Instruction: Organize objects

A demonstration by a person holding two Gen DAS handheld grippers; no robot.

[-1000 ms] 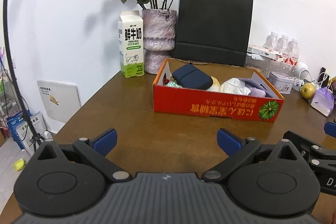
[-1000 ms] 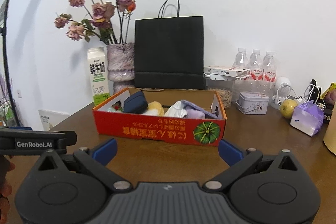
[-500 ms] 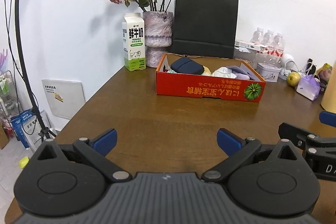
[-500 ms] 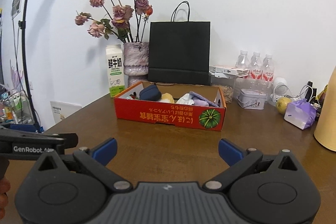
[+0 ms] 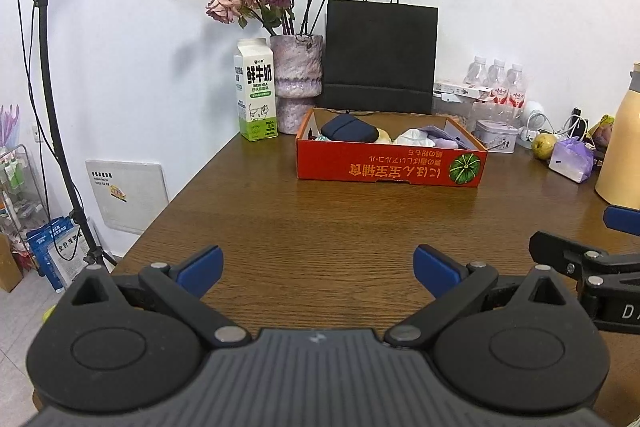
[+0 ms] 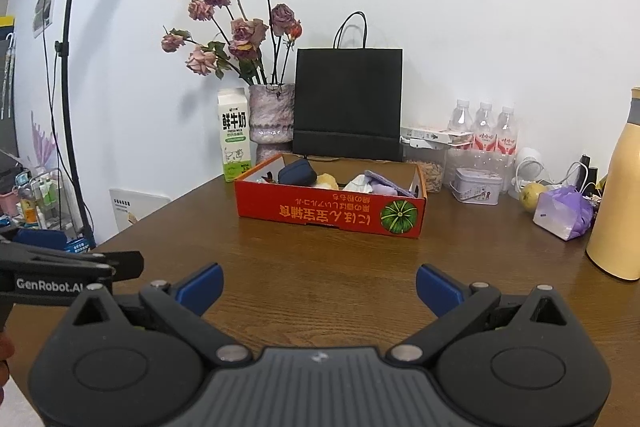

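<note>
Both tools, left (image 5: pixel 316 267) and right (image 6: pixel 318 285), hover spread and empty low in frame over the brown wooden desk (image 5: pixel 340 219), the red cardboard box (image 5: pixel 390 165) of oddments lying straight ahead at mid-frame, long side facing them.

R claw (image 6: pixel 319 285) wide apart, empty, well short of red box (image 6: pixel 330 214).

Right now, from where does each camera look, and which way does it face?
Left wrist: on the left gripper, open, facing the red box across the table; the right gripper shows at the right edge.
Right wrist: on the right gripper, open, facing the same box; the left gripper shows at the left edge.
Both share box, black bag and milk carton.
</note>
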